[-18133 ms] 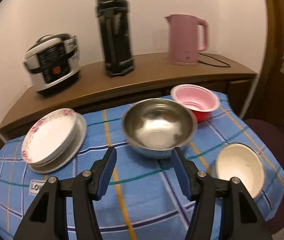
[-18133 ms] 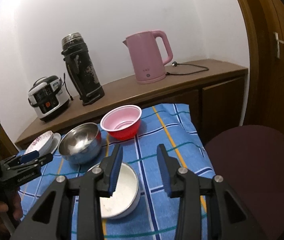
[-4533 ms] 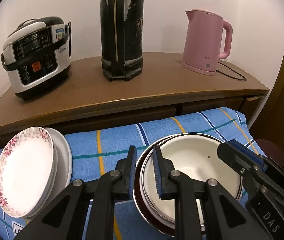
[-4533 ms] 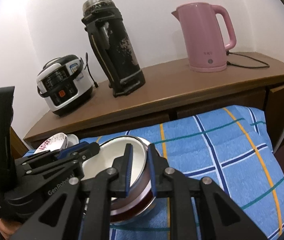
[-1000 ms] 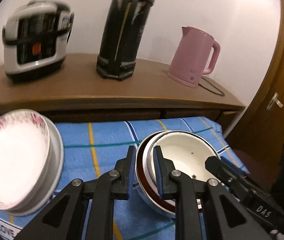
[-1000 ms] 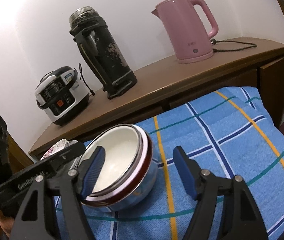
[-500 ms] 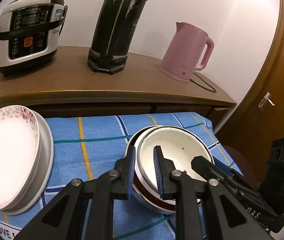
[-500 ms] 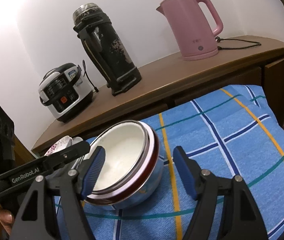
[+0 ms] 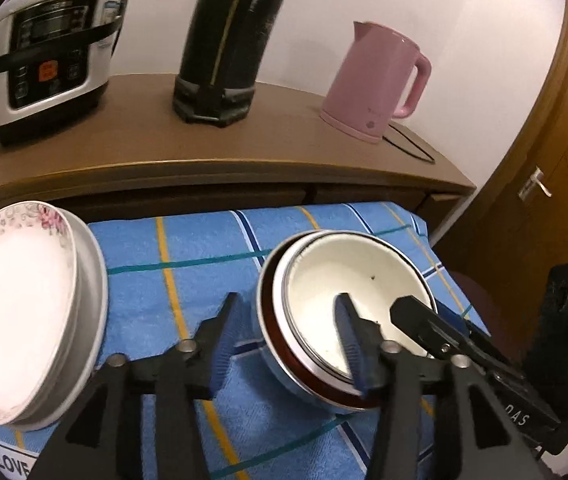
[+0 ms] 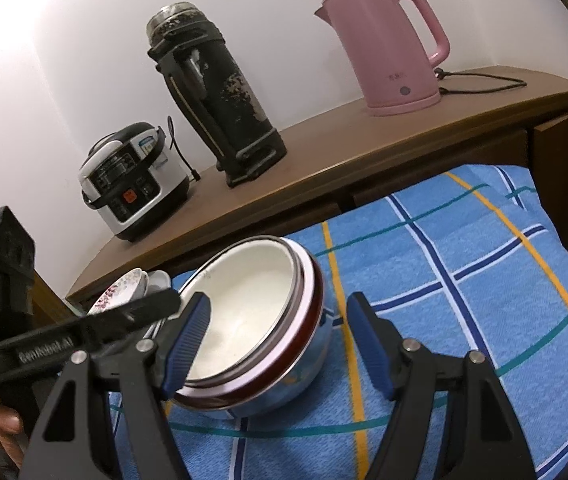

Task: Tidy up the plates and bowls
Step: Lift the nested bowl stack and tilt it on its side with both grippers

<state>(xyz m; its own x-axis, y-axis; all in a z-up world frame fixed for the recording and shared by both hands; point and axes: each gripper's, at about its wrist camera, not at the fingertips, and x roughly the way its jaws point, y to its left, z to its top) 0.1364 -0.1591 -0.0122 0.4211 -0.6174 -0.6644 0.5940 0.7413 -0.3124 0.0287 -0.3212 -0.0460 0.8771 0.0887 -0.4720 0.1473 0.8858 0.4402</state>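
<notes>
Our left gripper (image 9: 287, 344) is opening, straddling the nested bowls' (image 9: 347, 292) near rim at twelve o'clock without pressing it. Our right gripper (image 10: 280, 344) stands open; the bowls rest on the blue cloth (image 10: 463, 280).

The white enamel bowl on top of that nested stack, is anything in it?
Nearly empty: the white enamel bowl shows a bare white inside with only a few tiny dark specks.

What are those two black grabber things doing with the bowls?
A person is tidying dishes with them. The white, red and shiny steel bowls sit nested on the blue checked cloth. The left gripper is opening its jaws, with the stack's rim between them. The right gripper is open too. The flowered white plates sit stacked beside.
</notes>
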